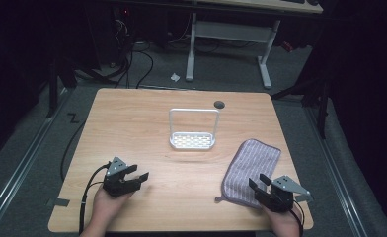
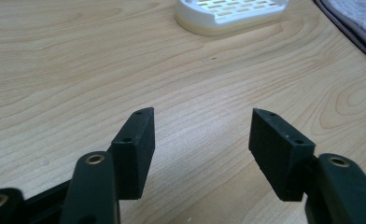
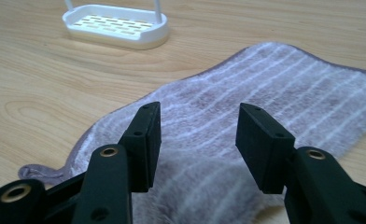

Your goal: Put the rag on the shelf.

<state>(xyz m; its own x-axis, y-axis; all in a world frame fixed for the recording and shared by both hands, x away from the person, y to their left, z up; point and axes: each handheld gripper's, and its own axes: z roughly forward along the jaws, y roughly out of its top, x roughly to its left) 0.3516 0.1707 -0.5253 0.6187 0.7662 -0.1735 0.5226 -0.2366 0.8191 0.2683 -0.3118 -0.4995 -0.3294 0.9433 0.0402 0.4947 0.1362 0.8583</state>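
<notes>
Right tongs [image 1: 261, 186] gaping over the towel's [image 1: 253, 168] near end (long axis runs away); left tongs [image 1: 135, 176] also apart, farther off.

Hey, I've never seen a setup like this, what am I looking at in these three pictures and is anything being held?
No robot here: a person holds a two-jaw gripper in each hand. The high view looks down on a wooden table from above. The left gripper sits at the near left, the right gripper at the near right. The other two pictures come from cameras riding on those grippers, looking along their black jaws. On the table lie a white rack with a tall wire handle, and a striped purple cloth. The right gripper hangs open over the cloth; the left gripper is open over bare wood. Nothing is held.
</notes>
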